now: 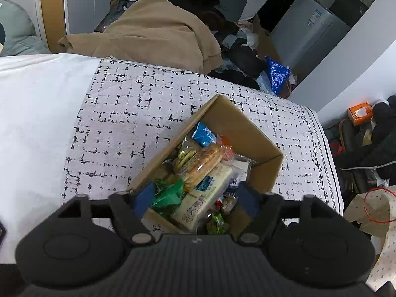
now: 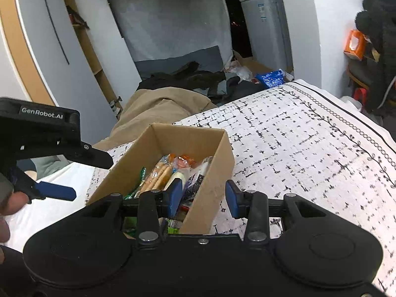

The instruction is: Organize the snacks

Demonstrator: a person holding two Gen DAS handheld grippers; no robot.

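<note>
We are hovering the spread left gripper (image 1: 195, 199) over the box (image 1: 250, 133) of snacks; the right gripper (image 2: 203, 195) is straddling its wall, pads apparently not pressing; steady it first.

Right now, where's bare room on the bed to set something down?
Free: checked cover left of and behind the cardboard box, and the cover right of it in the right wrist view. Crowded: inside the box, packed with snacks.

The cardboard box (image 1: 247, 133) is packed with snacks (image 1: 205, 173), leaving little room inside. Patterned bedcover (image 2: 309, 148) right of the box lies bare.
</note>
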